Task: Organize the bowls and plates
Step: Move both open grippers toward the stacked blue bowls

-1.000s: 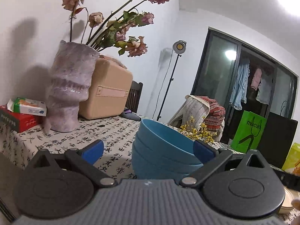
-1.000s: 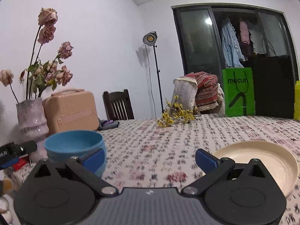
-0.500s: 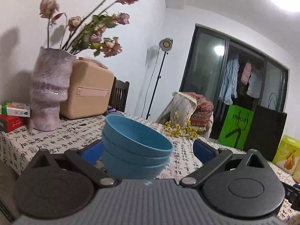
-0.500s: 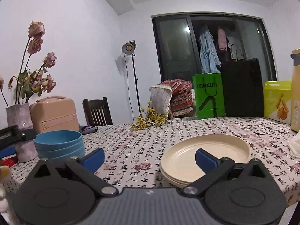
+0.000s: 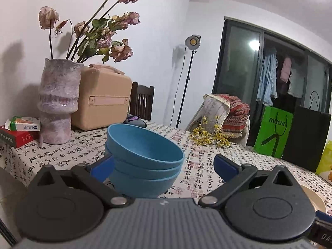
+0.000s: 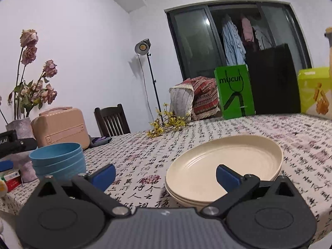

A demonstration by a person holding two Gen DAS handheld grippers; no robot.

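A stack of three blue bowls (image 5: 143, 161) stands on the patterned tablecloth. My left gripper (image 5: 164, 166) is open and empty, its blue pads on either side of the stack with the left pad close to it. The bowls also show at the left of the right wrist view (image 6: 59, 160). A stack of cream plates (image 6: 224, 166) lies in front of my right gripper (image 6: 166, 174), which is open and empty, its right pad over the plates' near rim. A plate edge (image 5: 313, 197) shows at the right of the left wrist view.
A pink ceramic vase of dried roses (image 5: 59, 103), a beige case (image 5: 103, 101) and small boxes (image 5: 18, 130) stand at the table's left end. Yellow flowers (image 6: 166, 122), a green bag (image 6: 236, 91), a black bag (image 6: 274, 81) and a yellow package (image 6: 315, 91) line the far edge.
The left gripper has drawn back and shifted right of the bowls, which now sit at its left pad. The right gripper has swung right so the cream plates are closer and centred.
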